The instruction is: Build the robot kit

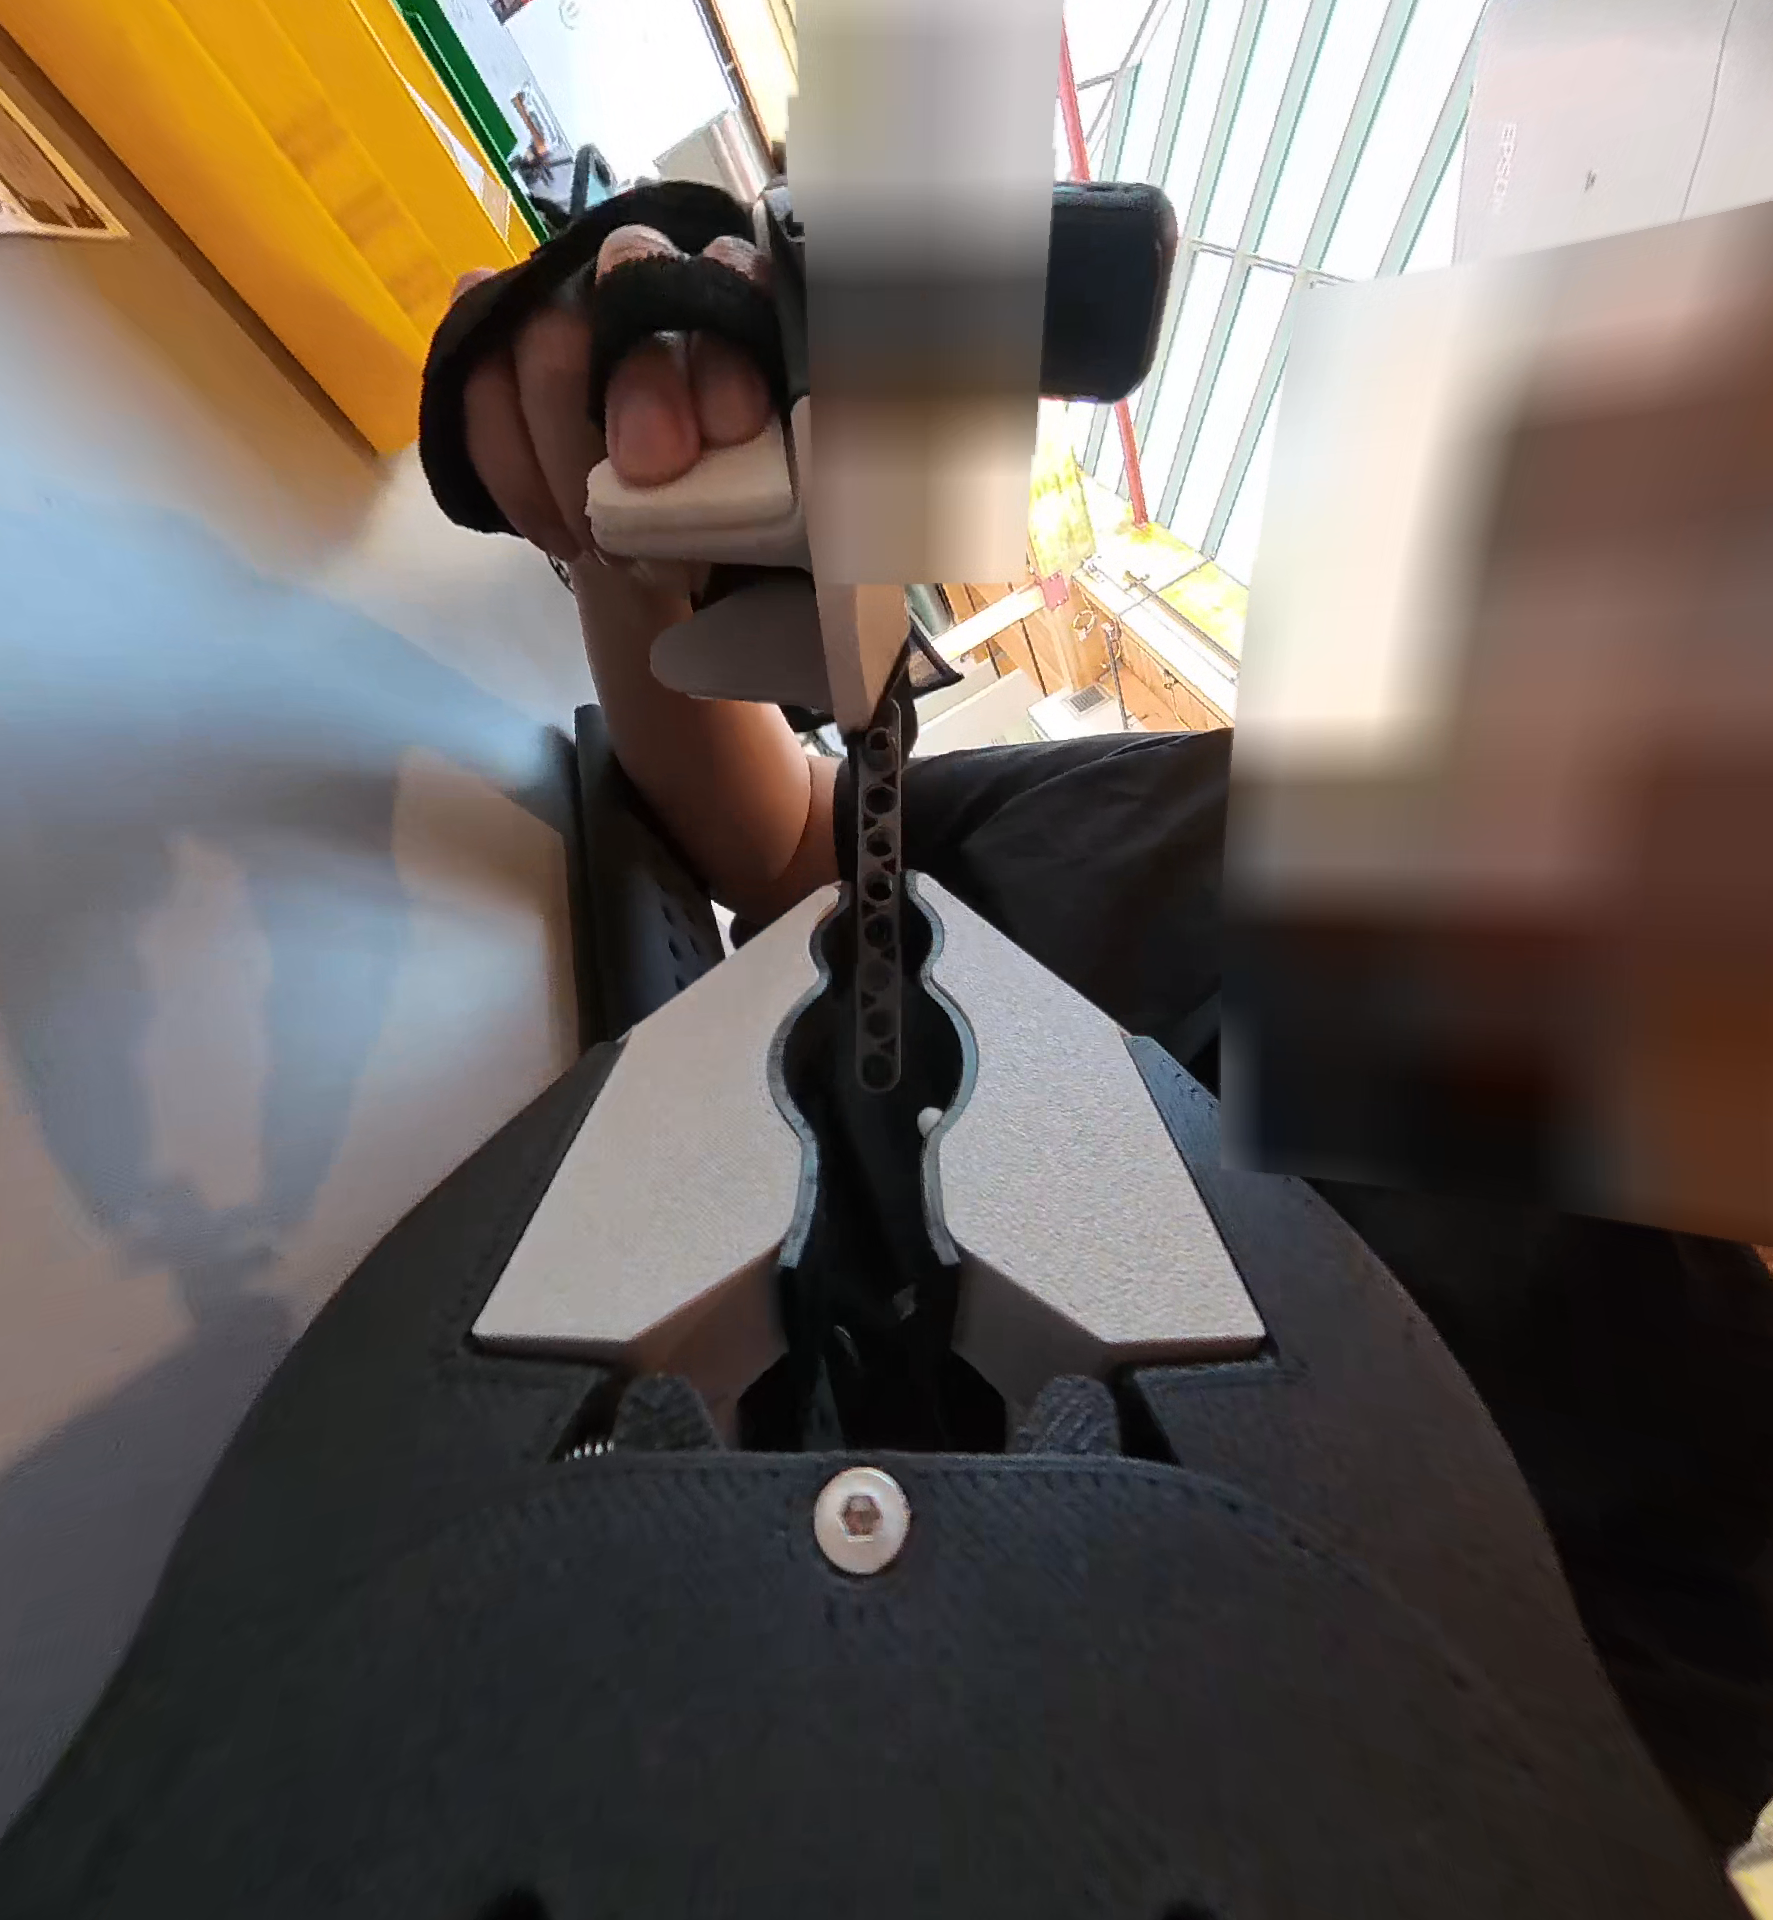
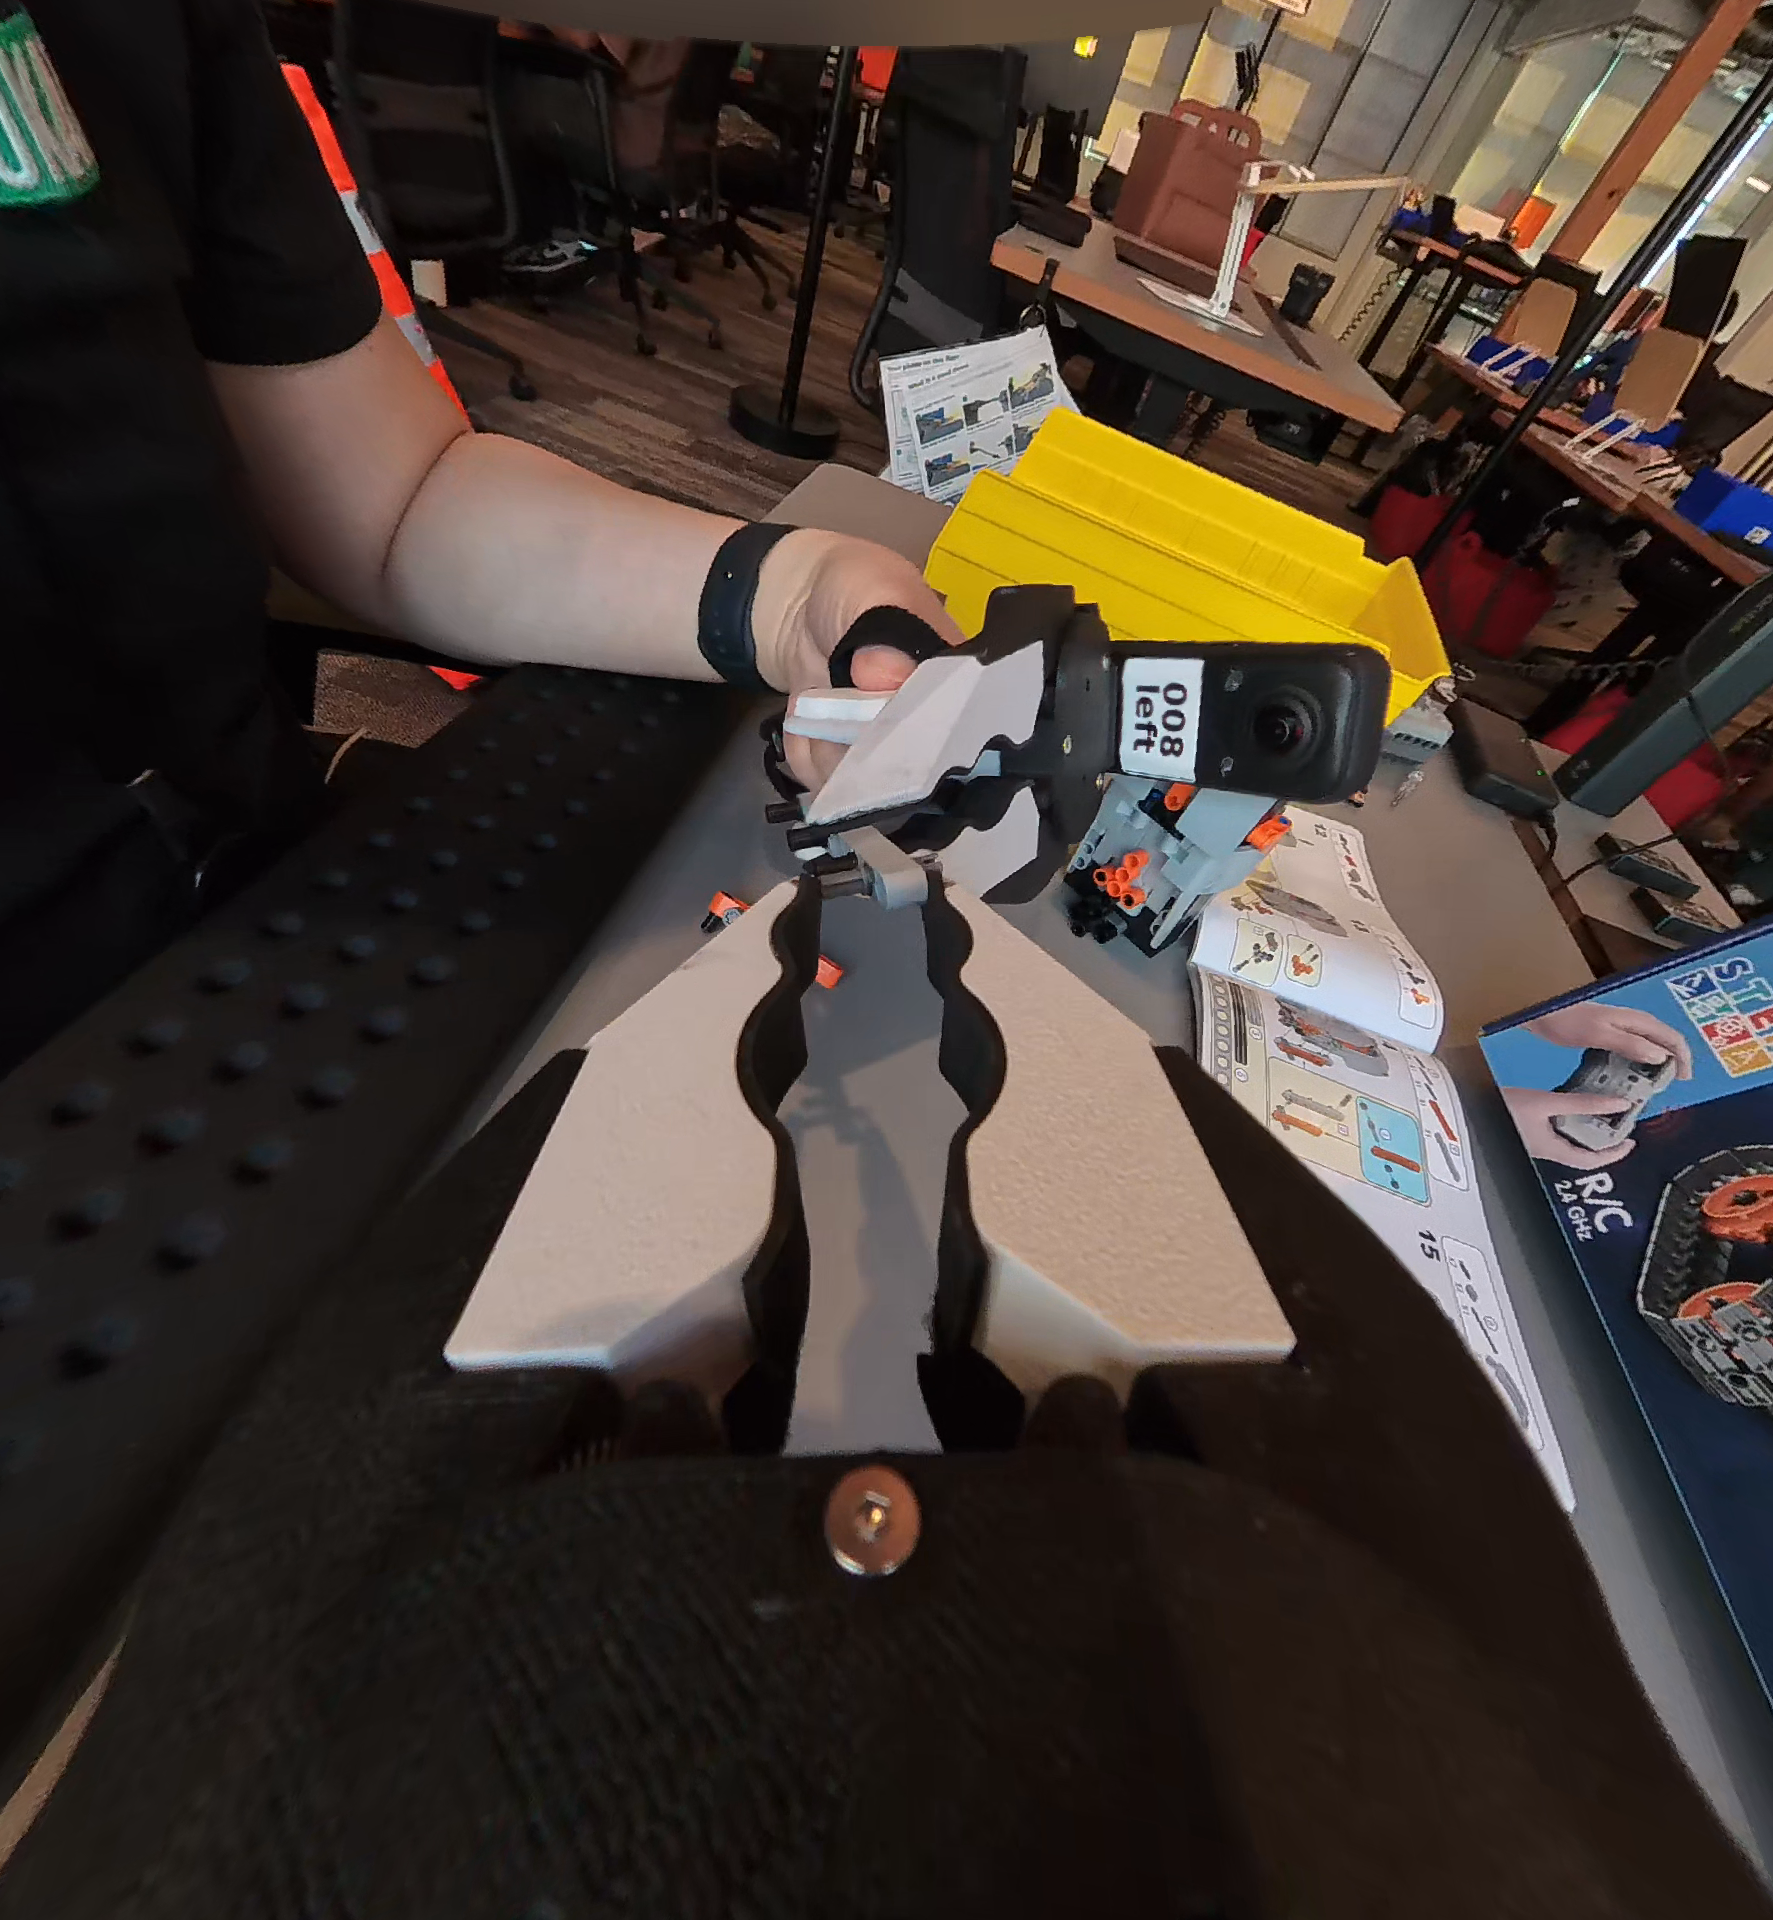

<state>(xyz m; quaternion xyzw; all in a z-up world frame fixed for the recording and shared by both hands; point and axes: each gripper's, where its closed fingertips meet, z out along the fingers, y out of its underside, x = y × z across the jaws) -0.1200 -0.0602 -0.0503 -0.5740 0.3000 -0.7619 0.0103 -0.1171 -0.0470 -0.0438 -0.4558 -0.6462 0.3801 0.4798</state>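
Black plastic, thin and long, with a row of round holes: this beam [image 1: 880, 935] stands between the jaws of my left gripper [image 1: 877, 894], which are clenched on it near their tips. Its lower end hangs free in the wavy gap between my grey, grainy fingers [image 1: 674, 1143]. Its upper end reaches my right gripper [image 1: 861, 665], but a blurred patch covers most of that tool, so I cannot see the joint from this side. My right hand [image 1: 591, 384], in a black fingerless glove, holds its white handle.

In the right wrist view, the jaws of my right gripper grasp a small grey connector [image 2: 887, 883] at their very tips. Short black pins [image 2: 794, 831] stick out of it. The beam itself is hard to make out here, because the left gripper's body lies over it. So the piece is held in the air between both tools, above the grey worktop [image 2: 866, 1195].

A partly built grey model [image 2: 1152, 862] with orange pins is half hidden behind the left gripper's camera. A yellow bin [image 2: 1173, 540] with ribbed walls stands farther back. An open booklet [image 2: 1318, 1049] lies flat at the right, and a blue box [image 2: 1692, 1195] is cut off by the picture's edge. A small orange part [image 2: 726, 912] lies on the worktop just beside my fingertip.
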